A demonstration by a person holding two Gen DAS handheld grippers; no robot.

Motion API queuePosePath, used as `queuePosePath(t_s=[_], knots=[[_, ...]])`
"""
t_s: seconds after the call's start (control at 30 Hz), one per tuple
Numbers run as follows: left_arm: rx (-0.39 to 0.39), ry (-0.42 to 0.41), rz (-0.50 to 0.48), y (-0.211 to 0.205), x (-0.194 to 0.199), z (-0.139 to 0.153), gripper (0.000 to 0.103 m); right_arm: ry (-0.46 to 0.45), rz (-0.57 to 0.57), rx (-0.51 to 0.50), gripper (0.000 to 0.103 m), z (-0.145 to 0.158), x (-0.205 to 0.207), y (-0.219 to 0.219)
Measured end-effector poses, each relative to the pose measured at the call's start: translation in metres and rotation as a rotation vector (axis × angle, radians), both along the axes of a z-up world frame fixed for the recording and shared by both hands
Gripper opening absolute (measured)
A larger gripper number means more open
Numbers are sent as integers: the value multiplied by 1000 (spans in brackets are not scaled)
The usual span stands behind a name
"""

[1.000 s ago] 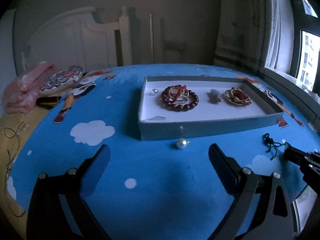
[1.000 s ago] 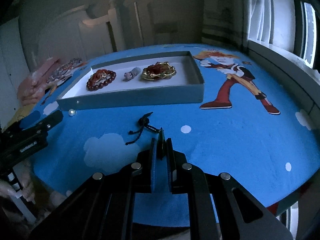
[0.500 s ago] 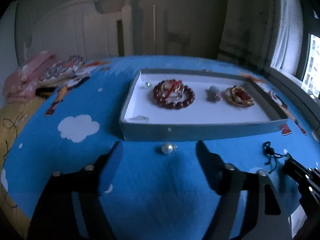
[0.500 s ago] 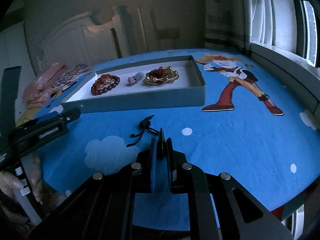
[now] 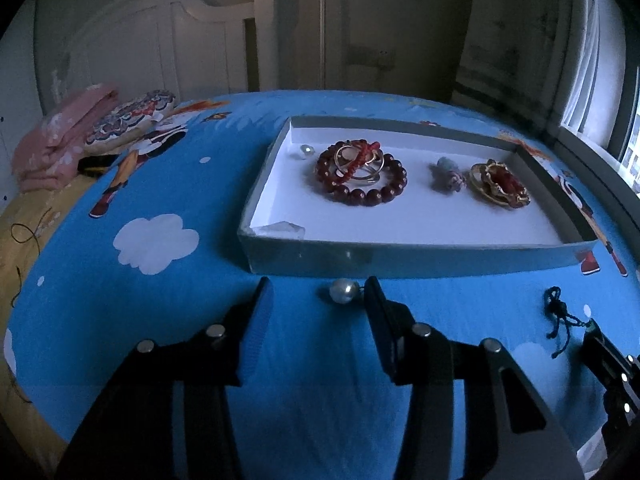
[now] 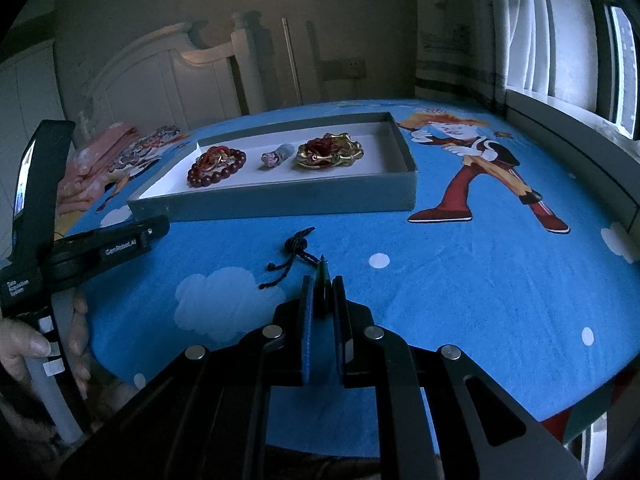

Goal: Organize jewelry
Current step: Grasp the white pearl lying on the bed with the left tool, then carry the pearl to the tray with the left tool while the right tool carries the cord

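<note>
Lying on the blue sheet (image 5: 160,320) just outside the tray's (image 5: 400,258) near wall, the pearl (image 5: 343,291) now sits between the fingers of the left gripper (image 5: 318,300), close to the right finger and not yet clamped. A second ago the same jaws stood wider and farther back, so the gripper has advanced and begun to narrow; the pick-up is judged imminent, with the pearl bound for the tray. Right gripper (image 6: 322,292): jaws pressed together on a thin green piece, probably a pendant, whose dark cord (image 6: 292,256) trails forward over the sheet; it has hardly moved. Tray contents: bead bracelet (image 5: 362,178) with rings laid on it, a second pearl (image 5: 305,151) in the far left corner, a small grey charm (image 5: 448,172), a gold brooch (image 5: 500,184). Surface: a bed under a cartoon-print sheet with white clouds. Room: white headboard (image 5: 160,40) behind, folded pink cloth (image 5: 60,136) at left, curtained window (image 6: 560,40) at right; light is dim.
</note>
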State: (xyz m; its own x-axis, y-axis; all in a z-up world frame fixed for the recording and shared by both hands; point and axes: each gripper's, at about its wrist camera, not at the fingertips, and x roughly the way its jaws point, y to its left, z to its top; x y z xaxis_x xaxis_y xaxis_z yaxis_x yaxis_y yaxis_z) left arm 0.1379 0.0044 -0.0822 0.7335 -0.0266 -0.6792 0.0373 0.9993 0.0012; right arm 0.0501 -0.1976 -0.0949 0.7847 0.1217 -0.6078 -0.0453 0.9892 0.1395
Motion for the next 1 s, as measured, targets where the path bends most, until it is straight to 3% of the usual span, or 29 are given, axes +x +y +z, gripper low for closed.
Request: queuePosePath(t_s=[0.03,0.1,0.33,0.47,1.0], knots=[[2,-3,-6,-1,-1,0,40,0,0,0,10,0,0,0],[16,-27,-23,-3,-3,-1,15,0,1,-4,10,0,0,1],[83,-119,-91,-14,-26,-6,15,-1,5,-15,10,0,0,4],[79,-190,-178,-17,-47,-4,15,-11,21,-22,10,2,-1,8],[56,-295,-172,-7,-70,15,15,-122,121,-105,10,22,-18,39]])
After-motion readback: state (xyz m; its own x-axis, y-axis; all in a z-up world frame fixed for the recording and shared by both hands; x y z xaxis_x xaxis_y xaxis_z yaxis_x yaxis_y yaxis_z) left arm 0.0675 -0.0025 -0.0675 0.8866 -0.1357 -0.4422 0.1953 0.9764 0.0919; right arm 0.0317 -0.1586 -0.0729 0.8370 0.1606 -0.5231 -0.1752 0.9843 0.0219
